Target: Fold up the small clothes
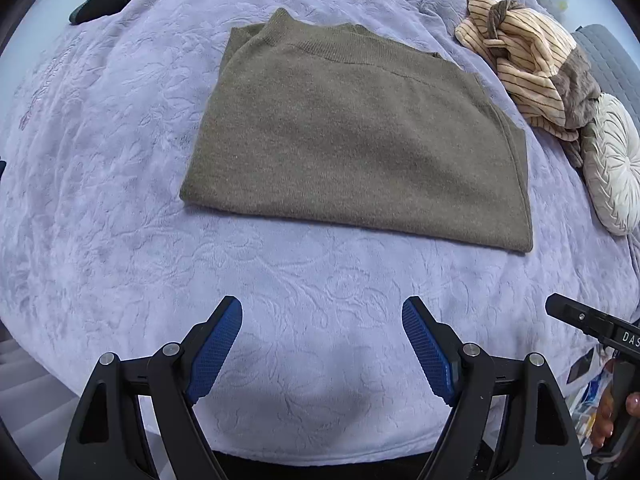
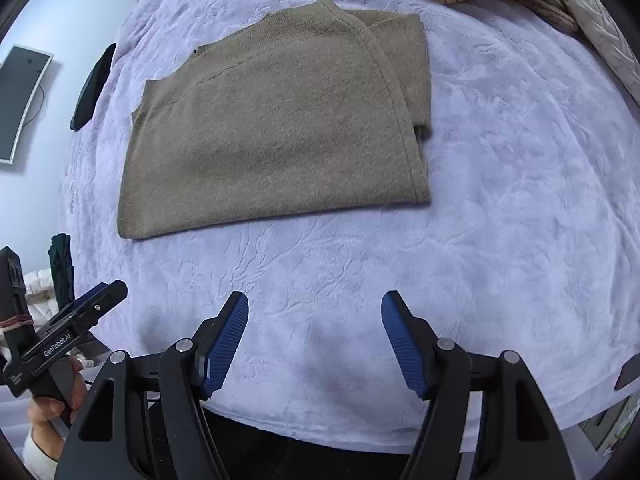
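sweater [image 1: 356, 132] folded, sleeves hidden | left tool [image 1: 322, 344] apart | right tool [image 2: 315, 340] apart, empty

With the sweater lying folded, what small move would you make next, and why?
Probably reach for the striped garment next: the olive sweater already lies folded flat on the blanket, and the left gripper and right gripper are open and empty.
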### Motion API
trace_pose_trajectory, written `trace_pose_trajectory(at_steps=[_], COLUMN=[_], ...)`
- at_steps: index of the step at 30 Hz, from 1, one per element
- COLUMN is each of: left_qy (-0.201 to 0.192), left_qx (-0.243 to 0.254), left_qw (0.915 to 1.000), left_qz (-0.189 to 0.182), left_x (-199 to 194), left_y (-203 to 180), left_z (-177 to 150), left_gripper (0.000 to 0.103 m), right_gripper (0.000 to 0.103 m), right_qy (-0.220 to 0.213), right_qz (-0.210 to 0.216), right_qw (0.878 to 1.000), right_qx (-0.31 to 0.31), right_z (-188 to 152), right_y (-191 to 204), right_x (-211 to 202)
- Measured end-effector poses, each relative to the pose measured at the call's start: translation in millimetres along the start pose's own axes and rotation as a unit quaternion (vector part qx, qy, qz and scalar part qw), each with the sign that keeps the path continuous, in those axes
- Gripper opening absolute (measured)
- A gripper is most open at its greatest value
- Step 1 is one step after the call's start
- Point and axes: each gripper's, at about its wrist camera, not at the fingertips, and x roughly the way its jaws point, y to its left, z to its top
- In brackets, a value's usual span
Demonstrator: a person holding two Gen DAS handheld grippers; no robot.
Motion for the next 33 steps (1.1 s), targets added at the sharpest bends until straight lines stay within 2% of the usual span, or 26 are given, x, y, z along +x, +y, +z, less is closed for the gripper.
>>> trace_pose_trajectory(at_steps=[6,14,20,33], left_qy=[0.002,0.011,0.019,0.022], left_qx=[0.006,0.034,0.031,0.015], left_qw=[1.0,0.9993,0.9989,0.9988], left_qz=[-0.004,-0.009,-0.031,-0.042], left_x=[-1.9,4.7,6.6,10.0], left_y=[7.1,16.5,33.8,77.7], left_z=[-6.3,-13.4,-15.2,-13.1], left_gripper=[0.083,0.083,0.083,0.083], right_gripper=[0.076,0.083,0.086,0.089], right_qy=[0.002,-0.009,-0.015,-0.024], right_qz=[0.003,-0.017,-0.029,-0.049], right_qw=[1.0,1.0,0.999,0.999], right_qx=[0.008,0.015,0.017,-0.006], right_z=[-17.4,-35.7,-43.4,-47.9], right_y=[16.0,43.6,69.8,129.8], right_x=[4.1,14.8,23.5,37.3])
